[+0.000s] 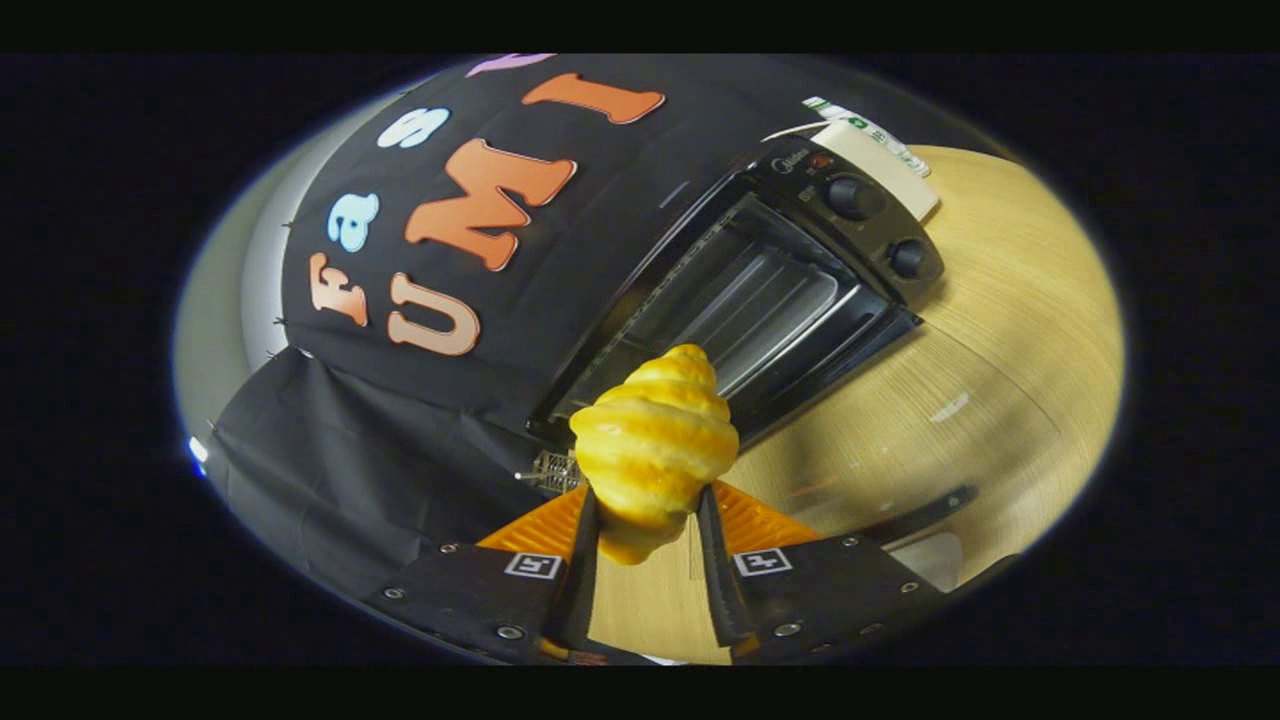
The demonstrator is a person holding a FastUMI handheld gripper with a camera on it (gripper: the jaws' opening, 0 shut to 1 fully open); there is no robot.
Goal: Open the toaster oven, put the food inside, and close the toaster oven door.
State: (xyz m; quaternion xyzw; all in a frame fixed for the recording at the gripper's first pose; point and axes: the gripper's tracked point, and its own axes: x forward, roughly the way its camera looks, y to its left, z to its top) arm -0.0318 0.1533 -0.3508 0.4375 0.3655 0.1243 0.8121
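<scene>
Golden croissant (652, 450) pinched upright between claw (648, 520) fingers; black toaster oven (770, 290) open beyond.

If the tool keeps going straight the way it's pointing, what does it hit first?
Probably the open mouth of the toaster oven. The tool is shut on the croissant, whose tip already overlaps the oven's lowered door just ahead. Depth is hard to judge, so the croissant may meet the door edge first.

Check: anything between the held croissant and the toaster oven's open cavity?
Nothing. The gripper holds the yellow croissant right before the black toaster oven; gripper view shows it.
</scene>
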